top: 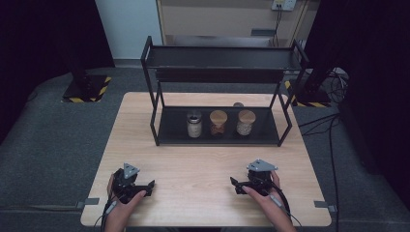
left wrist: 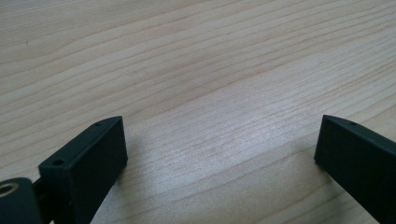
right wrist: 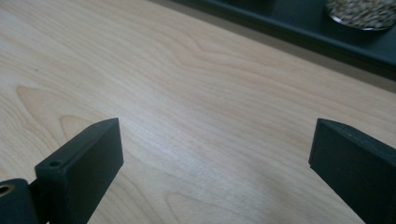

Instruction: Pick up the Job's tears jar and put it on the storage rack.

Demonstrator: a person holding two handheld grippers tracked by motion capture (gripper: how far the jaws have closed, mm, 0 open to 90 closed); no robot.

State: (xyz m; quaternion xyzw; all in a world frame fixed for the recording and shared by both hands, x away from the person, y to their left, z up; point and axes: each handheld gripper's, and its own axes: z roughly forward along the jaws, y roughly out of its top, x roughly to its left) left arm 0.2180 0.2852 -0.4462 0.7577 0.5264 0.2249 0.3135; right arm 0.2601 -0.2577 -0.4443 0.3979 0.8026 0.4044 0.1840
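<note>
Three jars stand in a row on the lower shelf of the black rack (top: 159, 124) in the high view: a metal-lidded jar (top: 194, 124), a middle jar (top: 218, 122) of brownish contents and a right jar (top: 245, 122) of pale grains, both wood-lidded. Left gripper (left wrist: 219, 140) and right gripper (right wrist: 215, 144) rest near the table (top: 193, 164) front edge, well apart from the jars, jaws wide, holding nothing. What sits in the metal-lidded jar is hard to make out; the right gripper view cuts off a grain-filled jar at its top edge

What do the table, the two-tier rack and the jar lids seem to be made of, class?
Table: pale wood or wood-look laminate, showing grain lines, matt. Rack: probably black painted metal, with thin straight bars. Middle jar's lid and right jar's lid: tan, likely wood or bamboo.
</note>
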